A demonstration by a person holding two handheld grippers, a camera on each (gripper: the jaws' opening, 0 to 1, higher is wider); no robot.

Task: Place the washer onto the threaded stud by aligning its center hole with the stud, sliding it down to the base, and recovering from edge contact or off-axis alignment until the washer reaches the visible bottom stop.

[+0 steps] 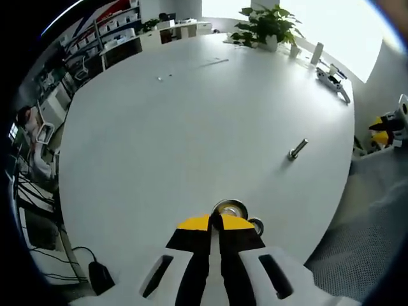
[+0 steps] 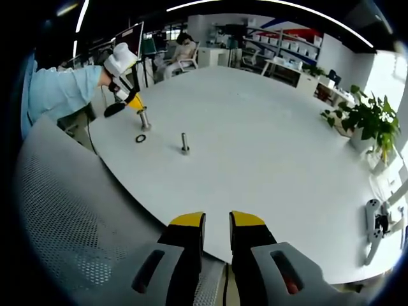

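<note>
The left gripper [image 1: 213, 223] is showing its yellow-tipped jaws pressed together at the bottom centre of the left gripper view. As far as the view allows, they are pinching the near rim of a shiny round washer [image 1: 229, 208] that is sitting just past the tips. Gripping by the edge is leaving the centre hole free, which the task needs for threading it over a post.

In the right gripper view, at the upper left, the same gripper is pointing steeply down. A short upright threaded stud [image 2: 145, 119] is standing directly beneath its tips. The washer therefore appears to be at the top of that stud, not yet down at the base. Whether the hole is already over the thread is too small to tell.

A gloved hand [image 2: 120, 60] and a light blue sleeve [image 2: 60, 89] are carrying the tool from above, probably to keep the washer level over the stud's axis.

Just beside the stud, a second, darker ring [image 1: 256, 225] is lying flat on the white table [image 1: 159, 146]. A second stud [image 1: 297, 149] is standing a little further out, at the right of centre.

The right gripper [image 2: 217, 223] is waiting at the bottom centre of its own view with its jaws parted and nothing between them. It is hanging near the table's near edge, above a grey mesh chair back [image 2: 76, 229]. It is staying well apart from the work, seemingly so as not to crowd it.

A potted plant [image 1: 264, 25] is standing at the far edge of the table.
</note>
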